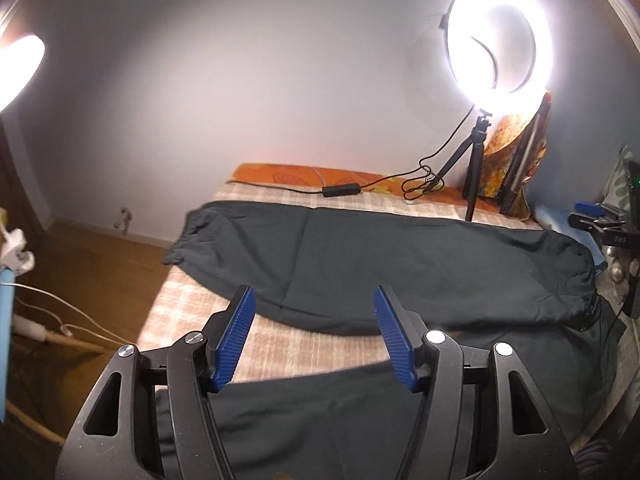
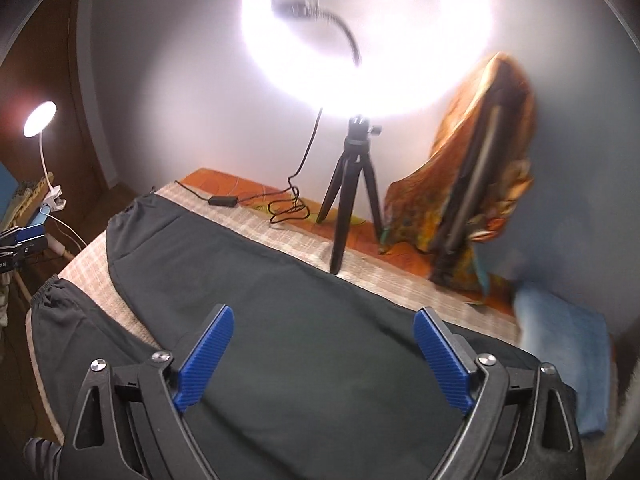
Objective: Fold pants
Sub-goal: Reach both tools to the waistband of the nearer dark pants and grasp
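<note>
Both grippers are held wide apart at the jaws, and nothing is held in either one. Under and ahead of the left gripper [image 1: 314, 334] the pants [image 1: 380, 264] are spread flat on the bed [image 1: 188, 312], with one leg lying across in front of the blue pads [image 1: 236, 336] and the other leg passing below them. A strip of bed cover is seen between the two legs. The right gripper [image 2: 322, 356] is held over the wide top part of the pants, and the leg ends with their gathered cuffs [image 2: 44, 292] are seen far off to its left. No fold is seen yet, so the job is judged to be at its start, with the cloth laid out and not yet picked up. For the next move, an edge of one leg would likely need to be pinched by each gripper, lifted, and laid over the other leg so the two match. The pants are made of dark, thin, smooth cloth with soft creases, so some sliding and sagging can be expected. The bed cover is a pale check with a rough weave. Beyond the pants, a ring light [image 1: 500, 40] on a small black tripod [image 1: 476, 168] is stood on the bed, with its cord [image 1: 420, 178] curled beside it.
</note>
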A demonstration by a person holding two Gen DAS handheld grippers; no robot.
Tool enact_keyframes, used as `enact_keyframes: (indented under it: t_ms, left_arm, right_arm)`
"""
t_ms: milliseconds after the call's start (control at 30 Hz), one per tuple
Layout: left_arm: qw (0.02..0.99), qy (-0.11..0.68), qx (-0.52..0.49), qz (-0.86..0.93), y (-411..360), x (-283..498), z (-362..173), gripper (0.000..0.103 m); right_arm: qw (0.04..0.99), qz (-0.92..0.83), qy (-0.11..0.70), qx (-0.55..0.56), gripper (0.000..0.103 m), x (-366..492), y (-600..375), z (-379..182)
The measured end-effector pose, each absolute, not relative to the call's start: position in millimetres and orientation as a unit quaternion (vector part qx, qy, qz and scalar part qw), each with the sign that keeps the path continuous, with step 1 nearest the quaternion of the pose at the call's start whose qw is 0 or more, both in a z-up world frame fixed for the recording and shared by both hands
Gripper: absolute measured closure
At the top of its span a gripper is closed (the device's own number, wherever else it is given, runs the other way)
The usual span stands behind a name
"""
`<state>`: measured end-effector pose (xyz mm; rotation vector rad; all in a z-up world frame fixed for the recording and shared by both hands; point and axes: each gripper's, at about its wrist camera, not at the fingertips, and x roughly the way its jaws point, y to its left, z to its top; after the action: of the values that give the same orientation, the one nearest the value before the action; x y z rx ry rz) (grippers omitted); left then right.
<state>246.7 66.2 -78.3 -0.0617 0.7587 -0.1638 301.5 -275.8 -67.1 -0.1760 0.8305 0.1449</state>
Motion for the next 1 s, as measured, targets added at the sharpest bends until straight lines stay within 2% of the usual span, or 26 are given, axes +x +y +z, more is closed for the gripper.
enact_keyframes:
  t_ms: [200,533,833,867,933,1000]
  left_arm:
    - [0.91,0.404,-0.02,-0.092,55,293,-109,0.049]
    - [0.889,0.448,-0.005,-0.095,35,350,-158,0.05]
    - [0.876,0.475,0.0,-0.086,36,367,-186,0.05]
    - [0.875,0.477,-0.002,-0.085,37,367,-189,0.05]
    - [0.874,0.479,-0.004,-0.083,38,368,-194,0.05]
    - [0.874,0.48,-0.005,-0.082,37,368,-198,0.05]
  right_arm:
    - [0.885,0.073,0.444,-0.117,0.019,357,-291,-115]
    - [0.848,0.113,0.494,-0.155,0.019,418,-286,-184]
    - [0.833,0.129,0.517,-0.145,0.02,435,-293,-211]
    - [0.833,0.133,0.518,-0.14,0.022,434,-294,-211]
    - [0.833,0.145,0.519,-0.129,0.035,430,-295,-210]
    - [0.832,0.148,0.52,-0.12,0.043,428,-294,-209]
